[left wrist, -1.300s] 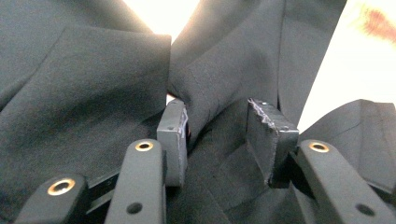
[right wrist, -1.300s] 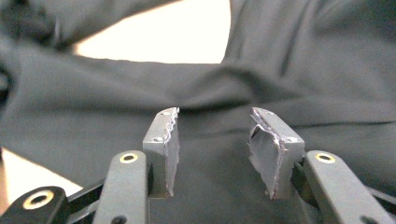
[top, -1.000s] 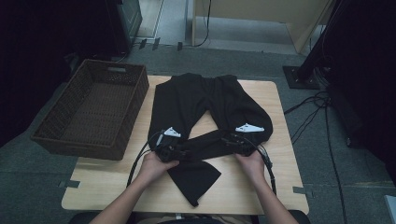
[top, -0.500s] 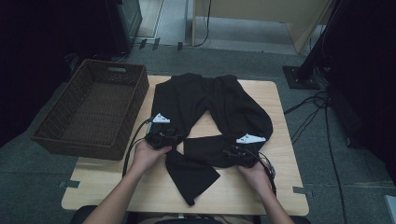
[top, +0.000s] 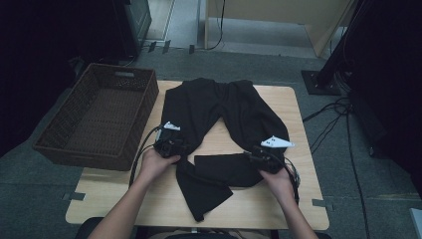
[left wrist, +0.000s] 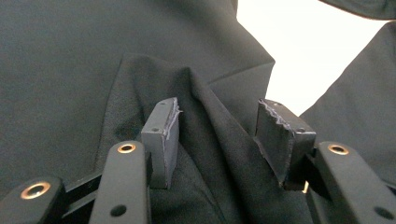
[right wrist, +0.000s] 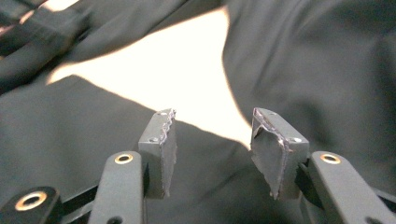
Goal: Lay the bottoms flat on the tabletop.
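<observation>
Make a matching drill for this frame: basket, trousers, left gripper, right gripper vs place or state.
1. wicker basket
2. black trousers
3. left gripper
4. right gripper

a. jaws open above a folded-over leg end
b. spread across the table middle
c. jaws open, a ridge of cloth between them
d. at the table's left edge

Pairs: 1-d, 2-b, 3-c, 4-a

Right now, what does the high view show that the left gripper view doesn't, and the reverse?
High view alone: the wicker basket left of the table, both forearms, the right gripper, and the whole black trousers with one leg folded across. Left gripper view alone: the left gripper jaws standing apart, a ridge of cloth rising between the pads without being pinched. Both: trousers and bare tabletop.
</observation>
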A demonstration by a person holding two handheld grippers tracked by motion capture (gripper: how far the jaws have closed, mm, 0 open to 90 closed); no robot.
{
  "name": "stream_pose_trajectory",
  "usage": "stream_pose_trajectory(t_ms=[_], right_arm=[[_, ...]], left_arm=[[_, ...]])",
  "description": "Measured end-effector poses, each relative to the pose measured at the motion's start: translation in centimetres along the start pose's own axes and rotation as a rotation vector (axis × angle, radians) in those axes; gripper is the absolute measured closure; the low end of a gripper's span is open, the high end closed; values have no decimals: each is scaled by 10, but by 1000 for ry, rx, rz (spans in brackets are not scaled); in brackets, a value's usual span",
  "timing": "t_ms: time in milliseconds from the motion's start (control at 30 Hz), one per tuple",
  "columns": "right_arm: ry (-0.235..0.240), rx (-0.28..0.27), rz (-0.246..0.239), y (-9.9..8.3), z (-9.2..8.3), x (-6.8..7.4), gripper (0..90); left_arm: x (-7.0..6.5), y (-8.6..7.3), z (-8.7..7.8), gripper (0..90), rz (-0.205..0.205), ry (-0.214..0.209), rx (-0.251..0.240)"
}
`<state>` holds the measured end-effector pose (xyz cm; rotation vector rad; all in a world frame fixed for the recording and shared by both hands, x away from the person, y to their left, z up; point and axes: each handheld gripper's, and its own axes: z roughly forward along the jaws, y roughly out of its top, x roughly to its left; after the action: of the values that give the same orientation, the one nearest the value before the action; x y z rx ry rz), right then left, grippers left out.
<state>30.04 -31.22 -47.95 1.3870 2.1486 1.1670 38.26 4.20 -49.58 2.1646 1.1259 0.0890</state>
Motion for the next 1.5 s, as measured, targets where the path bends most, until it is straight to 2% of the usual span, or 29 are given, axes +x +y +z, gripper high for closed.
stream_pose_trajectory(t_ms=[100, 167, 200, 333, 400, 500, 567, 633, 700, 800, 833, 900, 967, 1033, 1133, 1233, 1400, 1500], right_arm=[[-37, -8, 17, 14, 19, -15, 493], [-58, 41, 19, 20, 36, -24, 508], [-49, 61, 33, 21, 43, -27, 510], [-44, 132, 17, 16, 64, -27, 488], [-55, 123, 3, 15, 66, -22, 504], [-34, 121, -15, 14, 68, -13, 525], [-19, 134, -43, 14, 70, -2, 526], [11, 148, -71, 15, 73, 12, 526], [73, 155, -75, 17, 78, 28, 526], [146, 159, -85, 19, 87, 47, 525], [187, 161, -80, 20, 90, 56, 518], [236, 161, -106, 21, 95, 64, 507], [232, 167, -113, 24, 94, 66, 493], [225, 133, -83, 27, 88, 59, 492], [182, 65, -37, 33, 67, 41, 491], [93, 17, -33, 36, 40, 17, 492], [4, 10, 37, 24, 15, -18, 461], [-9, 45, 67, 6, 9, -30, 404]], left_arm=[[0, -1, 0, 496, -6, -5, -2], [-1, -3, -1, 500, -7, -9, -7], [-1, -4, -1, 503, -4, -10, -8], [-3, -7, -1, 522, -8, -31, -9], [-5, -9, -2, 527, -17, -68, -3], [-11, -10, -1, 527, -22, -103, 8], [-16, -10, -1, 527, -21, -121, 17], [-21, -10, 0, 527, -13, -160, 30], [-27, -9, 0, 527, 3, -178, 38], [-32, -8, 0, 526, 20, -186, 25], [-33, -8, 0, 526, 21, -191, 22], [-31, -8, 1, 526, 26, -189, 38], [-30, -9, 3, 529, 32, -182, 44], [-30, -9, 3, 530, 25, -185, 40], [-30, -10, 3, 532, 41, -168, 45], [-29, -9, 2, 532, 35, -152, 46], [-27, -9, 2, 530, 31, -129, 42], [-27, -9, 1, 524, 28, -126, 40]])
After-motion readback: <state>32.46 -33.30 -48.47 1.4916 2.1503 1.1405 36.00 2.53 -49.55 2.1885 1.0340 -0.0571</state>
